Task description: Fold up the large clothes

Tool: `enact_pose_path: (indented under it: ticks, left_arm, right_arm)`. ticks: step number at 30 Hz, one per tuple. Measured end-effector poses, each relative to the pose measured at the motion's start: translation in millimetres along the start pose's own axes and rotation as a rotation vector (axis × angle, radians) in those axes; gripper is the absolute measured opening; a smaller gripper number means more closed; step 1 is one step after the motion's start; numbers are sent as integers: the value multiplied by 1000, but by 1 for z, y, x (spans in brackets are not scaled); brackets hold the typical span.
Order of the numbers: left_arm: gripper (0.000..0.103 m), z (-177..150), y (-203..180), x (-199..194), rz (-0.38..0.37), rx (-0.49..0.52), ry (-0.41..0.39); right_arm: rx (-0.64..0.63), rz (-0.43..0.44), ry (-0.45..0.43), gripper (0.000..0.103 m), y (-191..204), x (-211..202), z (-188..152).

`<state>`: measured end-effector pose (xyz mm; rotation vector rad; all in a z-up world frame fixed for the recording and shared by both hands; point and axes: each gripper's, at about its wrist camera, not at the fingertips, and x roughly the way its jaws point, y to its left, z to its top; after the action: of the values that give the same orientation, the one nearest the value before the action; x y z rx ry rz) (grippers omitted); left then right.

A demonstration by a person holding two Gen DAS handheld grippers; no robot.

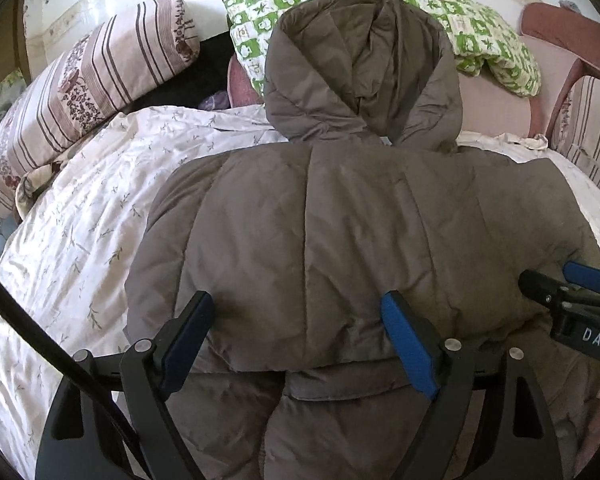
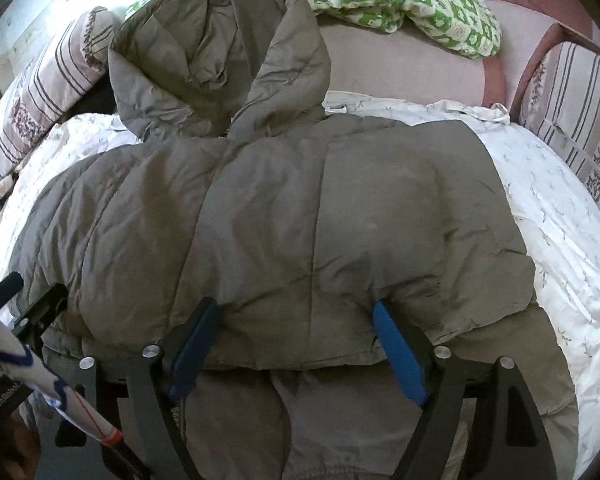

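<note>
A grey-brown padded hooded jacket lies on the bed, back up, its lower part folded up over the body; the hood points to the far side. It also shows in the right wrist view. My left gripper is open, its blue pads straddling the near folded edge on the left half. My right gripper is open, straddling the same edge on the right half. The right gripper shows at the right edge of the left wrist view.
A white floral quilt covers the bed. A striped pillow lies far left, a green-checked pillow behind the hood, a pink headboard and a striped cushion at the right.
</note>
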<state>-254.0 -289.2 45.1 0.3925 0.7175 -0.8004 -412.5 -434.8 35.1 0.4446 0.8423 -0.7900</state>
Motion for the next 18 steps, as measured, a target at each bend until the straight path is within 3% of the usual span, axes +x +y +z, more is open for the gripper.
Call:
enact_pose_path:
  ticks: [18]
  left_arm:
    - [88, -1, -1, 1, 11, 6, 8]
  right_arm:
    - [-28, -10, -3, 92, 4, 2, -4]
